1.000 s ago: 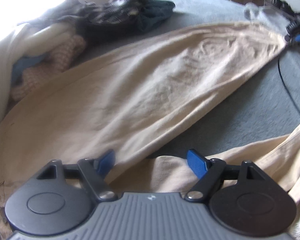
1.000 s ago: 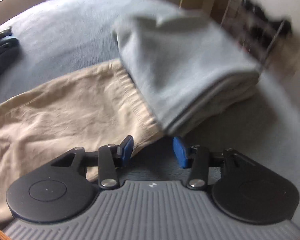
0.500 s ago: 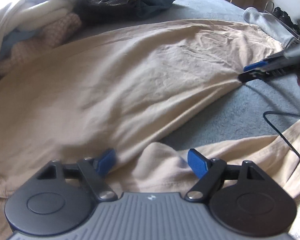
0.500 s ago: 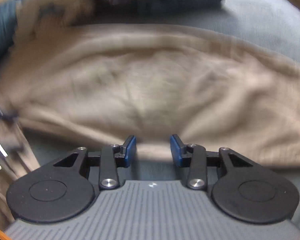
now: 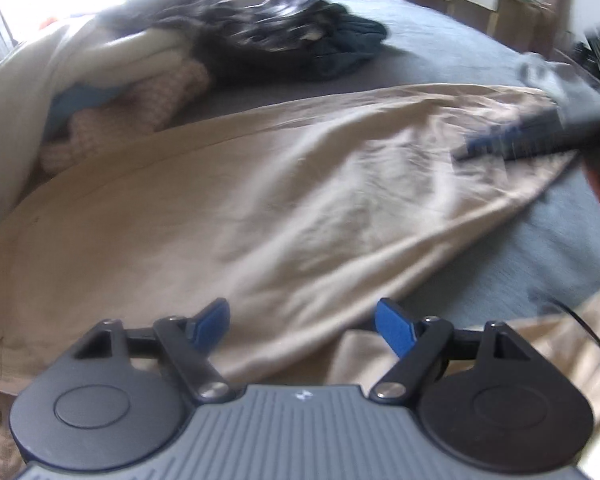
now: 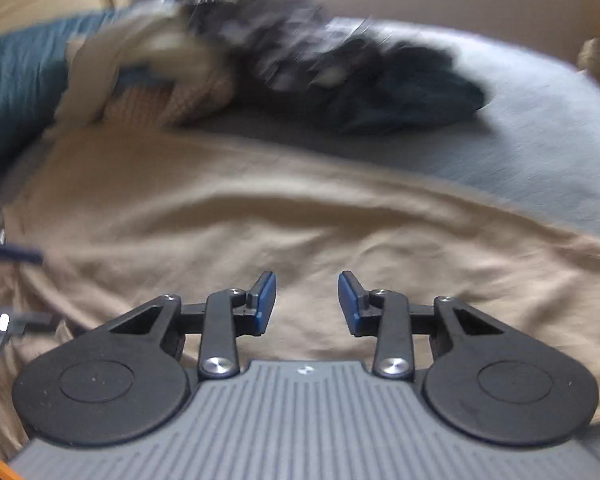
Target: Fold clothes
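Left wrist view: tan trousers lie spread flat on the grey bed, one leg long and mostly smooth, its long axis running from the near left up toward the far right, where it narrows to the hem; a second tan part trails off at lower right. No fold shows on them yet, so folding looks barely started; smoothing, the fold itself and the rest of the heap are left. Left hand-held gripper hovers over the near edge, jaws wide, cloth under them but not pinched. Right hand-held gripper is over the far part of the leg, jaws narrow and closing, nothing visibly between the pads. An unfolded pile of clothes sits beyond, dark and cream pieces mixed. Motion blur throughout.
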Demonstrator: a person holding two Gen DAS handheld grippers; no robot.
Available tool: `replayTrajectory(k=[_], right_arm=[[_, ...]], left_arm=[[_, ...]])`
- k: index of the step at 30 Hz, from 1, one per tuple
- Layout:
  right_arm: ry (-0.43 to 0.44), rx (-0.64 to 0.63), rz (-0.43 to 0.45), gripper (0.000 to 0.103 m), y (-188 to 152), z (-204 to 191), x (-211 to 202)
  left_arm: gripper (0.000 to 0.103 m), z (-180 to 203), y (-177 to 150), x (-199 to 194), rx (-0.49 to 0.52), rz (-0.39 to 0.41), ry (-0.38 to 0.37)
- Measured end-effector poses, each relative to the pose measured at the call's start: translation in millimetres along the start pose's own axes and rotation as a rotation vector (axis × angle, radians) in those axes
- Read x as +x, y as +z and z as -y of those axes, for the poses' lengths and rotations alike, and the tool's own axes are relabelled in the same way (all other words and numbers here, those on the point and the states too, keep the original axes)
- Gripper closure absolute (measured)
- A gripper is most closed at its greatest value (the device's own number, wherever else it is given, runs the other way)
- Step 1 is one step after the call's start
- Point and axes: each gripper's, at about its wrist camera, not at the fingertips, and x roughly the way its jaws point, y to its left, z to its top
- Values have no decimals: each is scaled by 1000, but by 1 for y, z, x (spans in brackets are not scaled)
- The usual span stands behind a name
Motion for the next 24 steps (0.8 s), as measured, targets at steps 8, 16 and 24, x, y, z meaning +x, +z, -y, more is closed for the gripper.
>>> replayTrajectory(k=[8, 16, 24], right_arm=[[-8, -54, -80, 72, -35, -3, -22], [27, 53, 49, 71, 78, 22, 63], [-122, 143, 72, 77, 123, 43, 133]], left_arm=[[16, 18, -22, 26, 86, -3, 100], [15, 17, -27, 28, 70, 12, 102], [15, 13, -34, 22, 110, 43, 77]])
